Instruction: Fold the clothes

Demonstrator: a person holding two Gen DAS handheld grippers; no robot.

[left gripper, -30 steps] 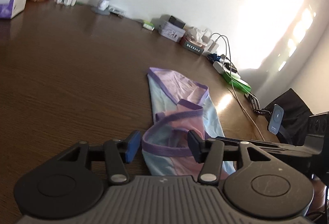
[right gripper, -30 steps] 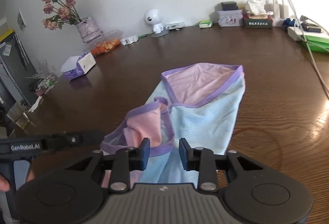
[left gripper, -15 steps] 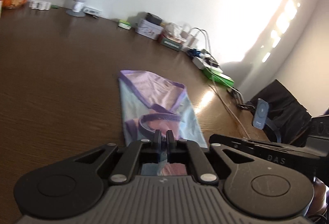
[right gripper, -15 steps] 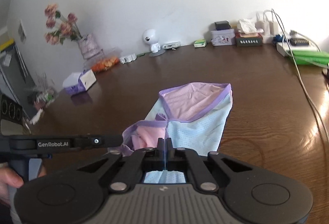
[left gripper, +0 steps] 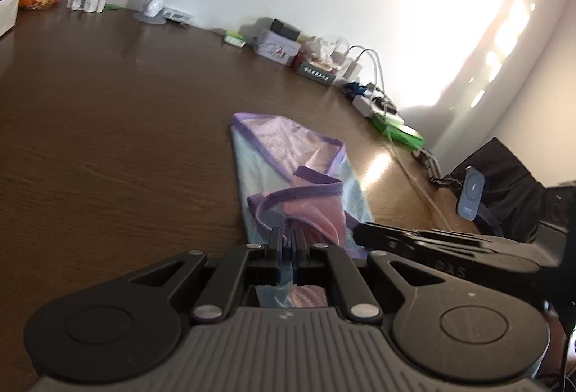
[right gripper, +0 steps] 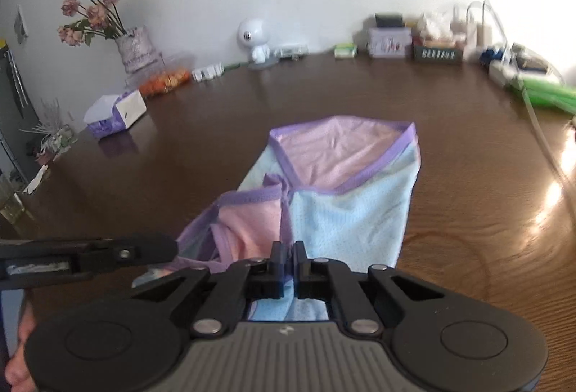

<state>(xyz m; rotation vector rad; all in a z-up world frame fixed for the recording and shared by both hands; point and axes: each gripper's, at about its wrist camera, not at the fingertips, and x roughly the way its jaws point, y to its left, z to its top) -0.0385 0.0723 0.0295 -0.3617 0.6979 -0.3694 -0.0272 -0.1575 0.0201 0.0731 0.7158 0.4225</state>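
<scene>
Jaws clamped — my left gripper and right gripper both pinch the light-blue mesh garment with purple trim; uneven lifting could skew whatever fold follows.

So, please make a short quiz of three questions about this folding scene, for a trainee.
1. True or false: the left gripper is shut on the garment.
2. What colour is the garment's trim? A green, B purple, C black.
3. Fill in: the garment's far end lies on the ____.

Key: 1 true. 2 B. 3 table; the right gripper grips the near edge too.
</scene>
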